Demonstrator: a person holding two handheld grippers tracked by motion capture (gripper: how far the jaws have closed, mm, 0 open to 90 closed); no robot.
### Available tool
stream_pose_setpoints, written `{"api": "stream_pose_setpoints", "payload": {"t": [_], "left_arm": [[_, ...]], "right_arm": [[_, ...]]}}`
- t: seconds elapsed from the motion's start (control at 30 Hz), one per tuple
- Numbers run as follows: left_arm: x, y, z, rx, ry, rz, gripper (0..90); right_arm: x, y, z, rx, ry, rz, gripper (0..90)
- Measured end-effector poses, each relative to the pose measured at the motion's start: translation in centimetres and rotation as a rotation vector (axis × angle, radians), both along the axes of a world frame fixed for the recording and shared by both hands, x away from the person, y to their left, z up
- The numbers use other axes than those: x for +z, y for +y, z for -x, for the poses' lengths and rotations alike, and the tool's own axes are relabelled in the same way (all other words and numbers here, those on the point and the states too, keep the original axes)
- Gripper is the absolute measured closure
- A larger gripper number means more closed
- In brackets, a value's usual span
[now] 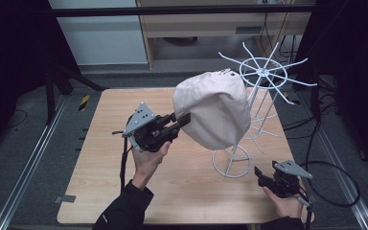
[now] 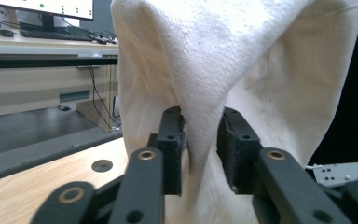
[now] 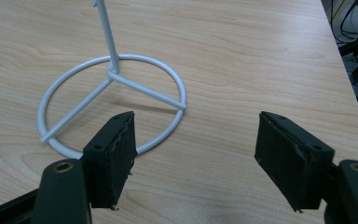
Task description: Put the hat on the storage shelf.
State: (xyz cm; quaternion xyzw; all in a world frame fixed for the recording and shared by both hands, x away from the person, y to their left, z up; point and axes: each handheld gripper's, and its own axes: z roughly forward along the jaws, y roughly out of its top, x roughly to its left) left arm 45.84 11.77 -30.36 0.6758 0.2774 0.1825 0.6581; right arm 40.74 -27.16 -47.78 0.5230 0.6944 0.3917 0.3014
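Note:
A cream fabric cap (image 1: 215, 109) sits draped over a white wire stand (image 1: 231, 161) at the table's middle right. My left gripper (image 1: 184, 118) is shut on the cap's left edge; in the left gripper view a fold of the cap (image 2: 242, 70) is pinched between the two black pads (image 2: 173, 140). My right gripper (image 1: 259, 175) rests low near the table's front right corner, open with nothing between its fingers. In the right gripper view it (image 3: 196, 158) points at the stand's ring base (image 3: 116, 84).
A second white wire stand (image 1: 264, 73) with bare spokes rises behind the cap at the back right. The wooden table (image 1: 115, 167) has open surface on its left half. Cables (image 1: 335, 182) lie on the floor to the right.

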Motion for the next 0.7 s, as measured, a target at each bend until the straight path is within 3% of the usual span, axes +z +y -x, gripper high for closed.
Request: {"api": "stream_pose_setpoints", "payload": {"t": [0.2, 0.37, 0.6, 0.7], "left_arm": [[-0.3, 1.2, 1.0, 0.014, -0.016, -0.049, 56.7], [-1.0, 3.3, 2.1, 0.040, -0.012, -0.089, 48.4], [-2.4, 6.5, 3.1, 0.094, 0.044, -0.122, 41.1], [-3.3, 7.7, 3.4, 0.123, 0.062, -0.160, 38.6]], "right_arm": [[0.0, 0.0, 0.0, -0.003, -0.001, 0.000, 28.5], [0.0, 0.0, 0.0, -0.006, 0.002, 0.003, 27.5], [-0.1, 0.1, 0.0, -0.006, 0.002, 0.007, 26.8], [-0.2, 0.1, 0.0, -0.008, 0.002, 0.006, 25.6]]}}
